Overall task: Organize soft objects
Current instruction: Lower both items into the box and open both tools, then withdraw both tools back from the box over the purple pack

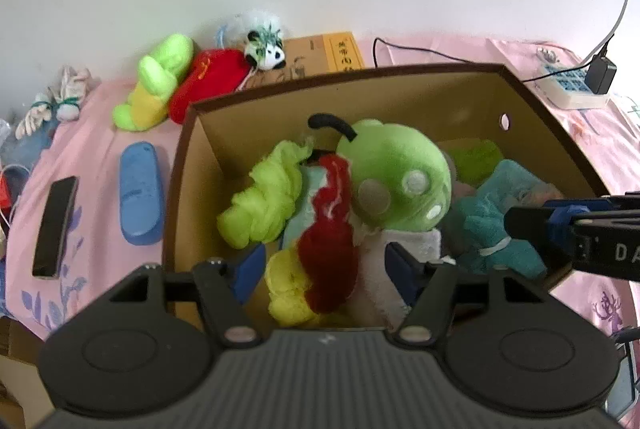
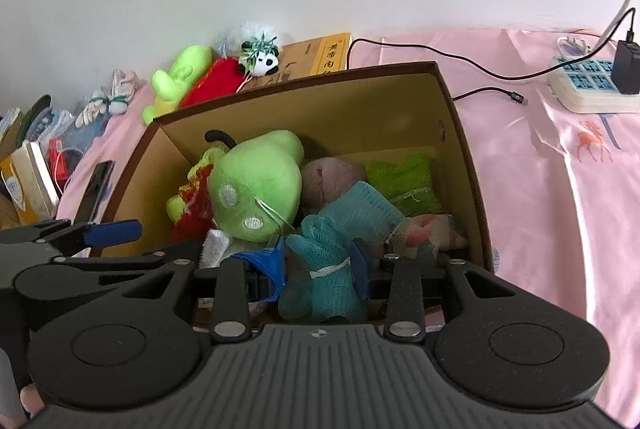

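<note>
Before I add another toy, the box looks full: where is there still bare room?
Inside the cardboard box, only the far strip behind the green plush head and green cloth is free. Outside, the pink sheet between box and power strip is bare. The near half is crowded.

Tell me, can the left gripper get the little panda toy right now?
Probably not yet. The left gripper is low inside the cardboard box, its jaws around a red and yellow plush. The panda toy lies outside, beyond the box's far wall, so the gripper must lift out first.
</note>
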The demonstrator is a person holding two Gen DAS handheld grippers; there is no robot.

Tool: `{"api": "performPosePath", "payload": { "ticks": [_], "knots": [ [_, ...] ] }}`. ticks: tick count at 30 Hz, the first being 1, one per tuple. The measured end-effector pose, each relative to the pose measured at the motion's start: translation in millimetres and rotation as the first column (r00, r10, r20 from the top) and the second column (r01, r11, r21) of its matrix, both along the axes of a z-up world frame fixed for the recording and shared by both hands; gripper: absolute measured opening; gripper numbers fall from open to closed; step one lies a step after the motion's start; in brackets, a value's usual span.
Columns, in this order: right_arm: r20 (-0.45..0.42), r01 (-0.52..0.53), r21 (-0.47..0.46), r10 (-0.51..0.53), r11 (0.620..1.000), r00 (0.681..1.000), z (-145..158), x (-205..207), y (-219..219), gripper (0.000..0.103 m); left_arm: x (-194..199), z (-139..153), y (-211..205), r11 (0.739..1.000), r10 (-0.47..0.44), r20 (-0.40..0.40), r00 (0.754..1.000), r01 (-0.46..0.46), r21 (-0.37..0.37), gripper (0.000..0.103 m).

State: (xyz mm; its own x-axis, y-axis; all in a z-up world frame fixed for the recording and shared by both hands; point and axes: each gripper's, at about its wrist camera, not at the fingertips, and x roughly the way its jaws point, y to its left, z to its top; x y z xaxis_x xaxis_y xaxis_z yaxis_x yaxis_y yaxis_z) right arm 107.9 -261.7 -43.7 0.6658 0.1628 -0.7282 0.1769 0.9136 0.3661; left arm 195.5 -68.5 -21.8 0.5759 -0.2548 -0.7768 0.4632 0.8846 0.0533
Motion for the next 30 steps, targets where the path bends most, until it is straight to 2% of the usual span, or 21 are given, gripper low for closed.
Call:
{"api": "performPosePath", "payload": {
  "ticks": [3,8,13,22,30],
  "knots": [
    [0.013,0.019,0.008,-0.019,1.0,1.0,3.6,-3.6,-0.3,0.019,-5.3,6.7,1.1,1.0,0.016,0.017,1.0,-0.016,0.009,0.068],
    [0.045,0.039,-0.035,-0.038,0.999,0.998,13.2,-13.1,1.1,0.019,-14.9,15.7,6.4,0.999,0.054,0.017,0.998,-0.054,-0.003,0.069],
    [0.073,0.055,-0.032,-0.052,0.998,0.996,22.6,-23.7,2.1,0.02,-26.7,26.3,10.5,0.996,0.092,0.043,0.995,-0.092,-0.001,0.069],
    [0.13,0.097,-0.079,-0.086,0.992,0.988,42.0,-53.9,14.7,0.02,-52.7,38.5,13.3,0.992,0.125,0.077,0.989,-0.127,0.022,0.069],
    [0.138,0.142,-0.082,-0.129,0.986,0.982,44.2,-83.4,19.5,0.021,-74.9,35.6,14.1,0.99,0.133,0.053,0.99,-0.135,0.047,0.07]
  ]
}}
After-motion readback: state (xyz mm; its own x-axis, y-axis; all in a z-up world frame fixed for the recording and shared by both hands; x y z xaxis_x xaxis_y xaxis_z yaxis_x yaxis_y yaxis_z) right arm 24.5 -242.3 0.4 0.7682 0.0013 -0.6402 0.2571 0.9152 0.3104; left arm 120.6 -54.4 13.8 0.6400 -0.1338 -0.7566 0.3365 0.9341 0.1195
